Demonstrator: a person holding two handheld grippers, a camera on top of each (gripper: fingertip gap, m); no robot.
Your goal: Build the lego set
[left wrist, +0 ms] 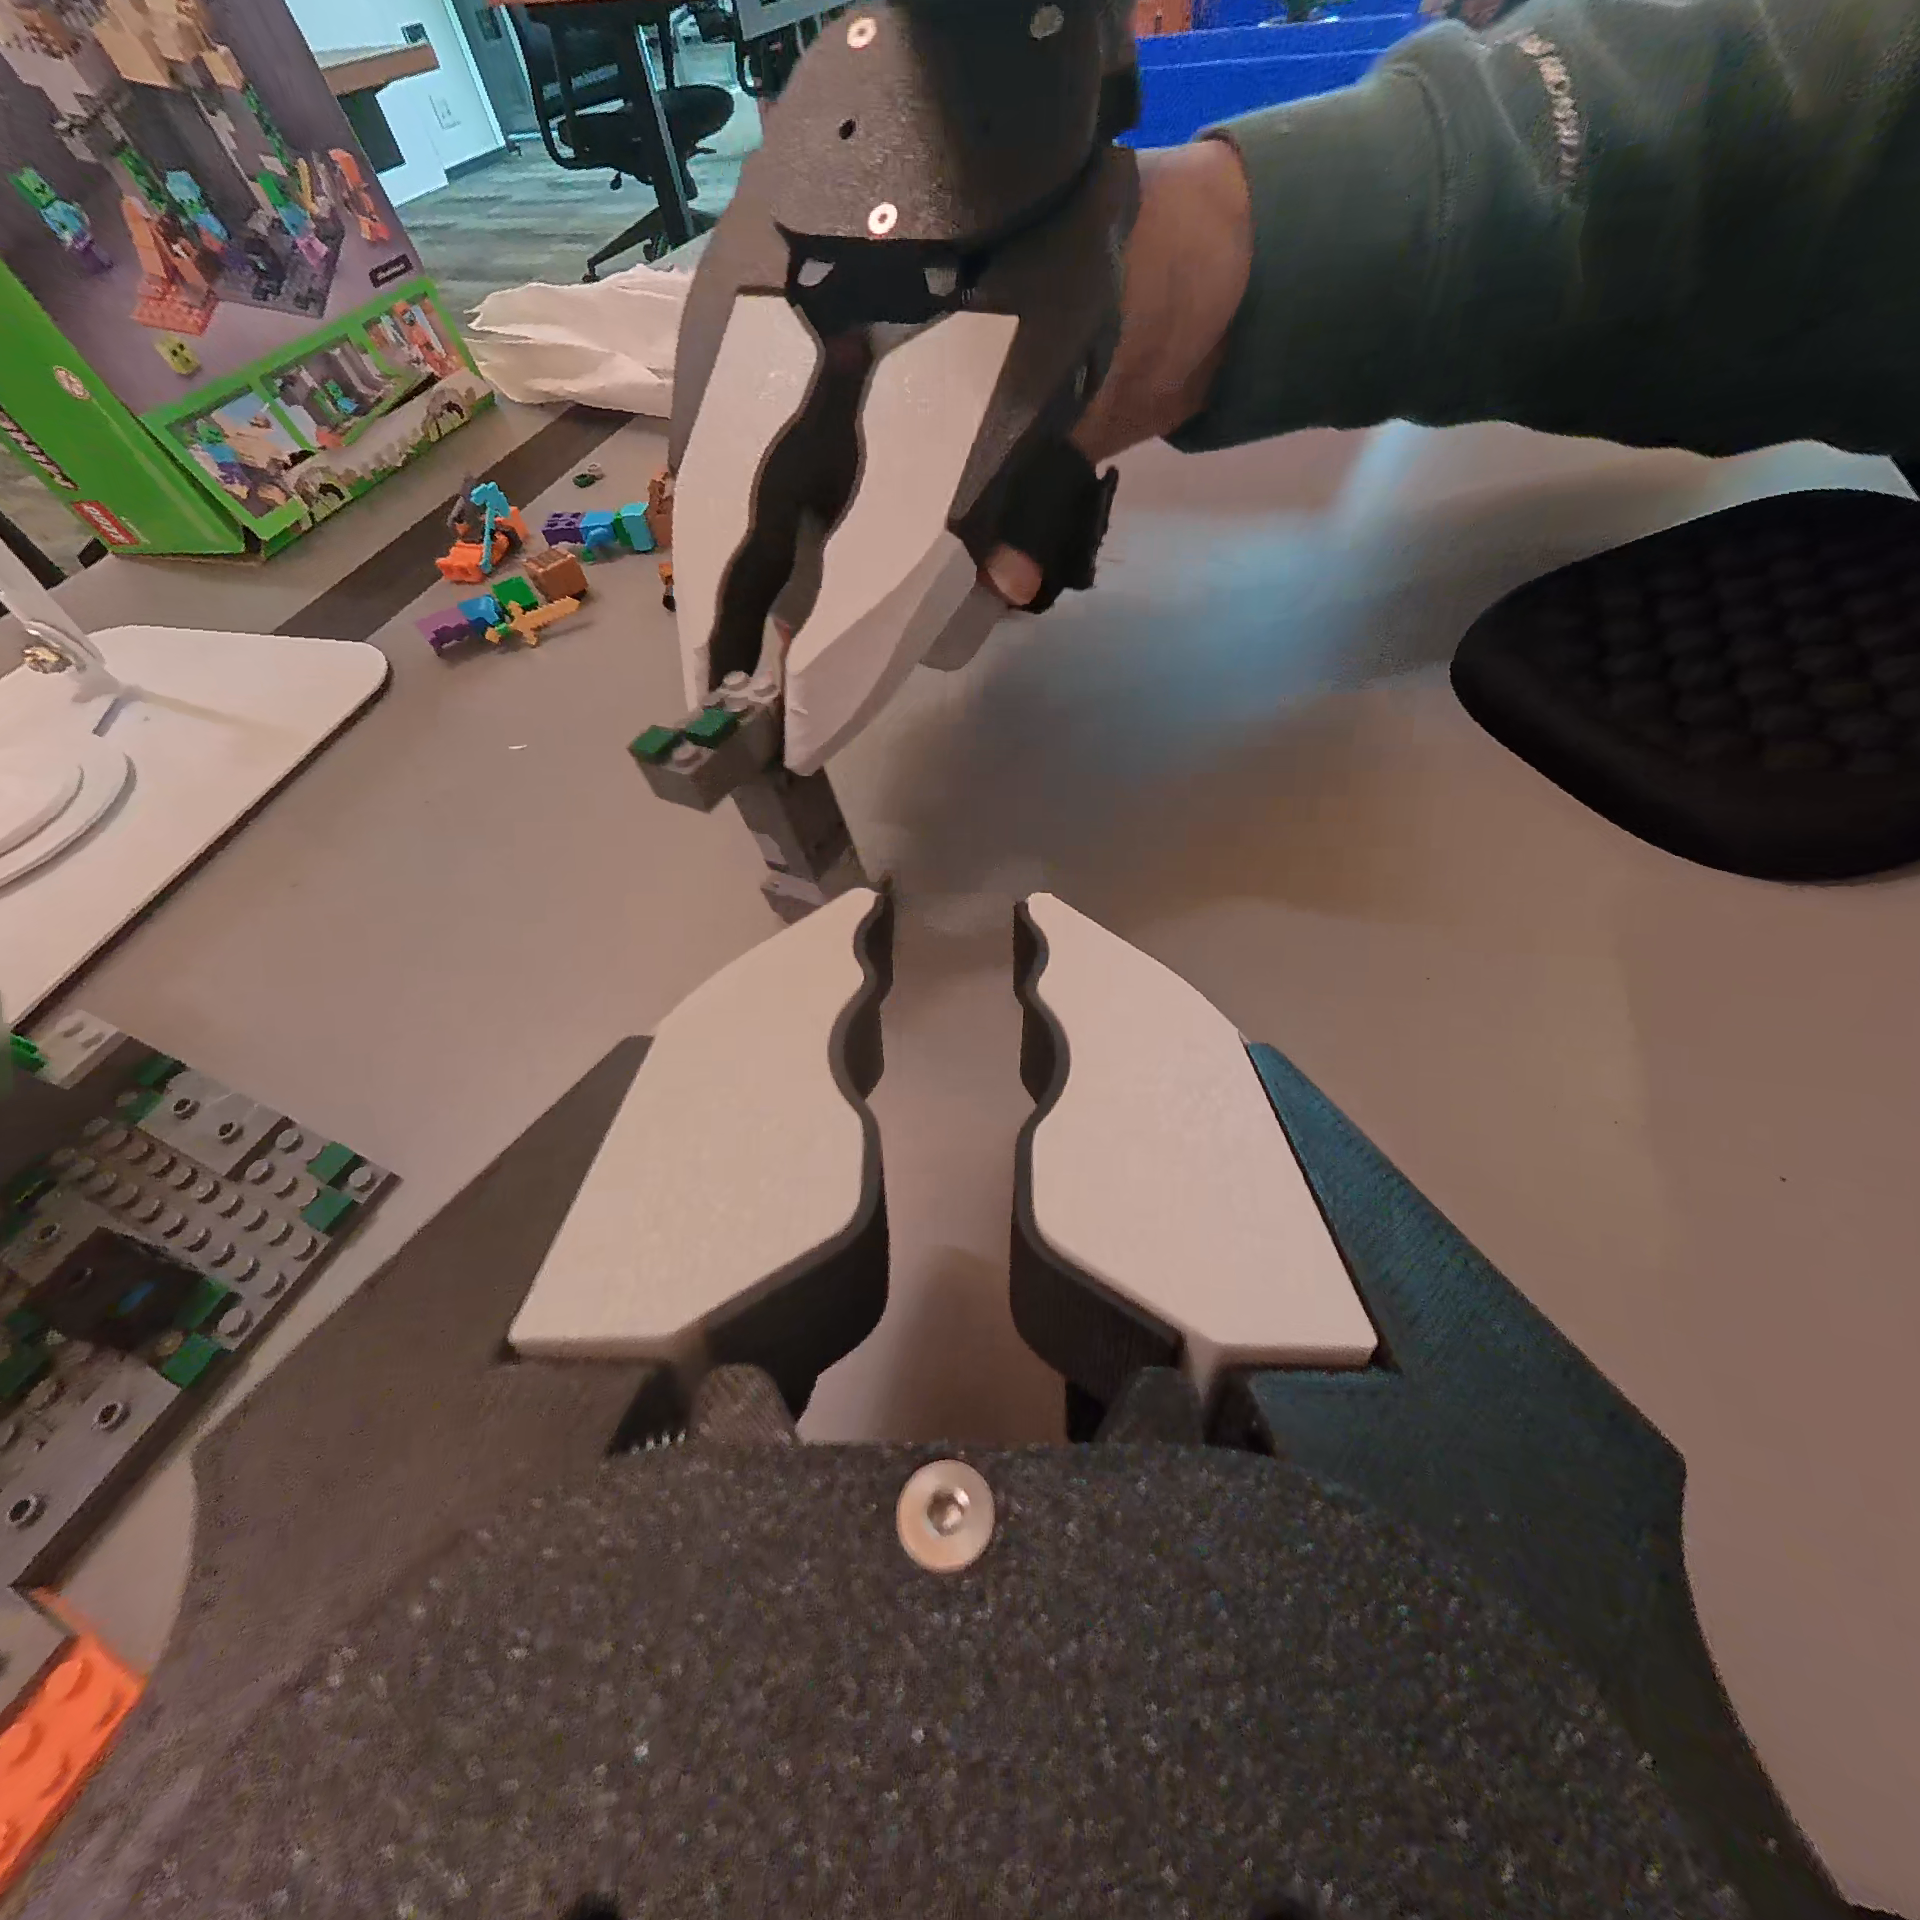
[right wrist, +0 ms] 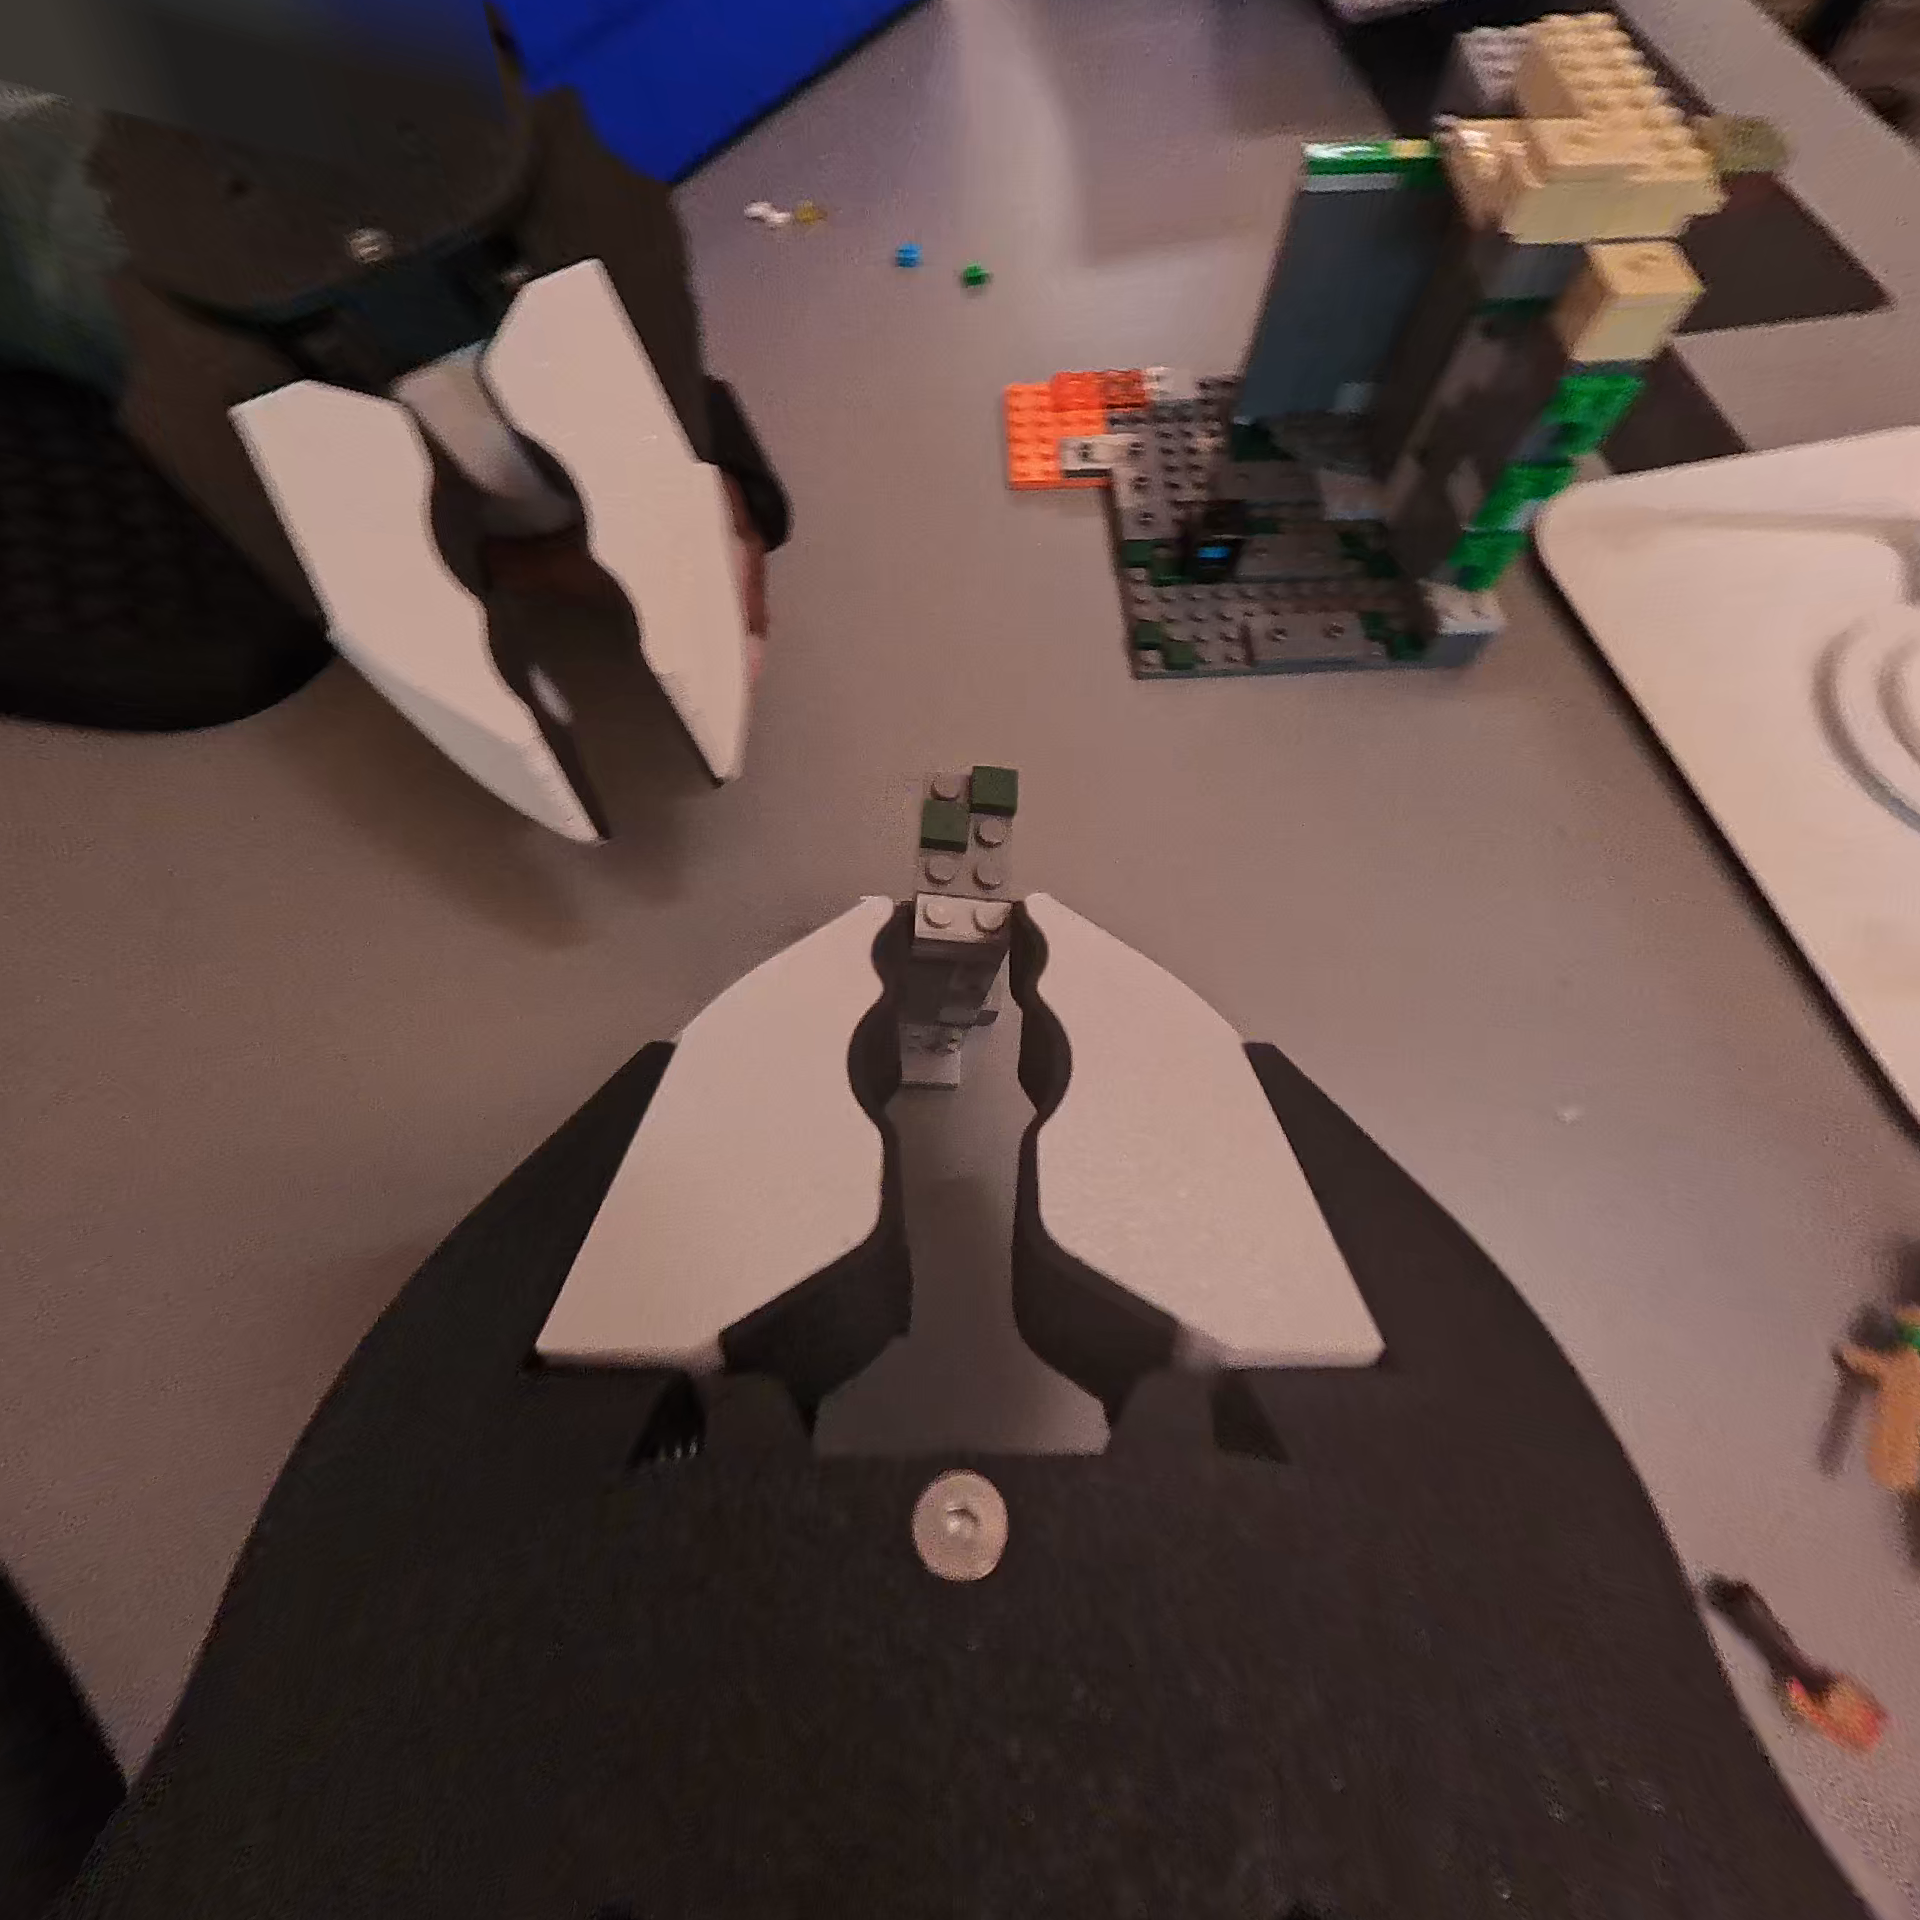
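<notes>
My right gripper (right wrist: 956, 912) is shut on a thin grey lego pillar (right wrist: 961, 935) topped with dark green tiles, gripped near its top. In the left wrist view the right gripper (left wrist: 764, 727) points down from above with the pillar (left wrist: 727, 753) in it. The pillar's lower end reaches close to the table, just beyond my left fingertips. My left gripper (left wrist: 951, 914) is slightly open and empty; it also shows in the right wrist view (right wrist: 655, 805), to the left of the pillar. The partly built set (right wrist: 1392, 416), a dark tower on a grey baseplate (right wrist: 1278, 623), stands to the far right.
The lego box (left wrist: 208, 312) and loose coloured bricks (left wrist: 520, 582) lie far left. A white stand base (left wrist: 187, 727) is beside the baseplate (left wrist: 156, 1195). An orange plate (right wrist: 1060, 426) adjoins the build. A black mesh chair (left wrist: 1714, 686) is on the right. Small pieces (right wrist: 909, 255) lie far off. Spacing between my two grippers at the tips: around 6 cm.
</notes>
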